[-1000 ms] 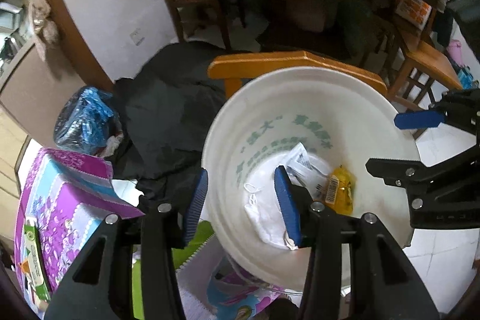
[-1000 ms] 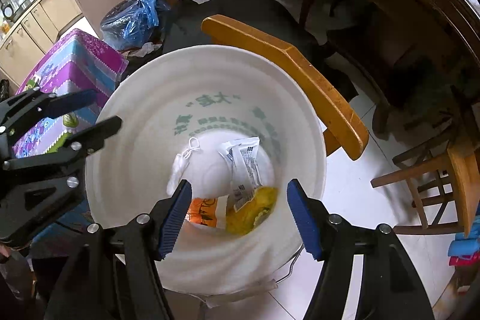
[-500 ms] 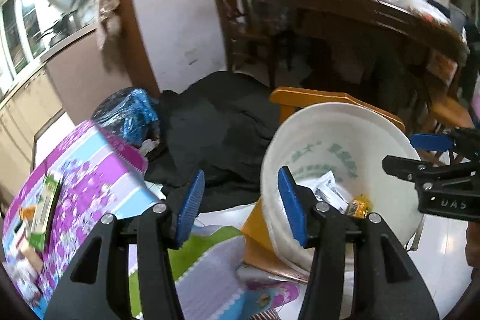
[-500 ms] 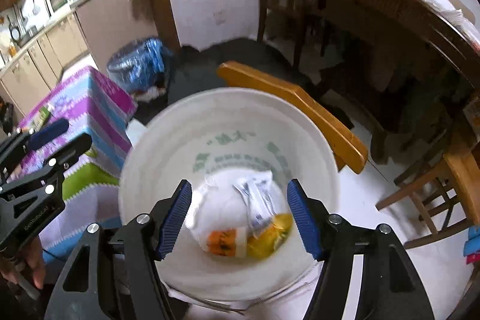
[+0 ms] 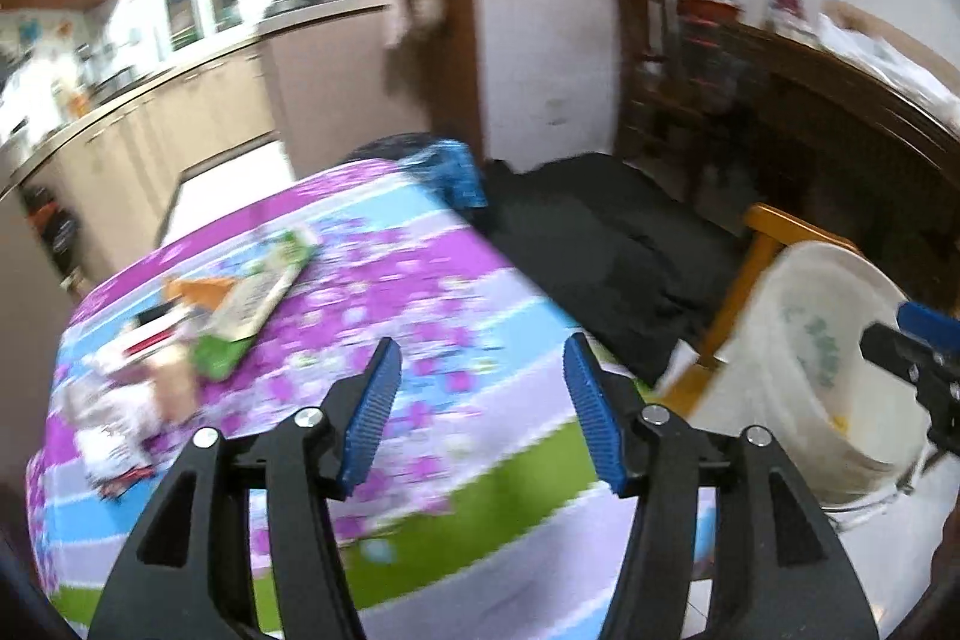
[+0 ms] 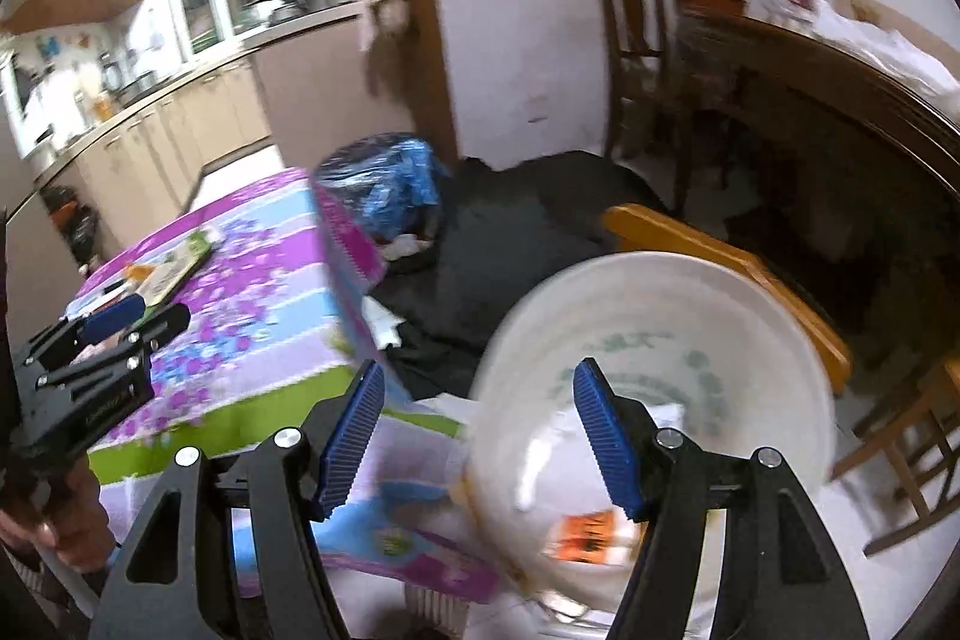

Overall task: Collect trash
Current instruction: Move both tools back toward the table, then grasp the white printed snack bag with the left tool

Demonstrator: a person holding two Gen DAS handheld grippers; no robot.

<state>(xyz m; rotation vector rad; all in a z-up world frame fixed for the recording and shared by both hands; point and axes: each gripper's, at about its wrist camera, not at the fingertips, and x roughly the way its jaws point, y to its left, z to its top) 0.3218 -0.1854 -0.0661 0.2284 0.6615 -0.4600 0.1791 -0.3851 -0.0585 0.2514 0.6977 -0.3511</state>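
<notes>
A white bucket [image 6: 654,304] with wrappers inside stands on the floor beside the table; it also shows at the right of the left wrist view [image 5: 804,316]. On the flowered tablecloth [image 5: 372,280] lie a green-and-white wrapper [image 5: 264,292] and several smaller bits of trash [image 5: 132,388] near the left edge. My left gripper [image 5: 480,412] is open and empty above the tablecloth. My right gripper [image 6: 480,436] is open and empty over the near rim of the bucket. The left gripper also shows in the right wrist view [image 6: 108,334].
A yellow wooden chair [image 6: 732,256] stands behind the bucket. A black cloth [image 5: 600,244] and a blue plastic bag [image 6: 384,190] lie on the floor beyond the table. A dark wooden table [image 6: 840,100] is at the right, kitchen counters [image 5: 180,100] at the left.
Both grippers have risen and swung left, away from the bucket. The left one now faces the tablecloth with its trash. Both stay open and empty.
</notes>
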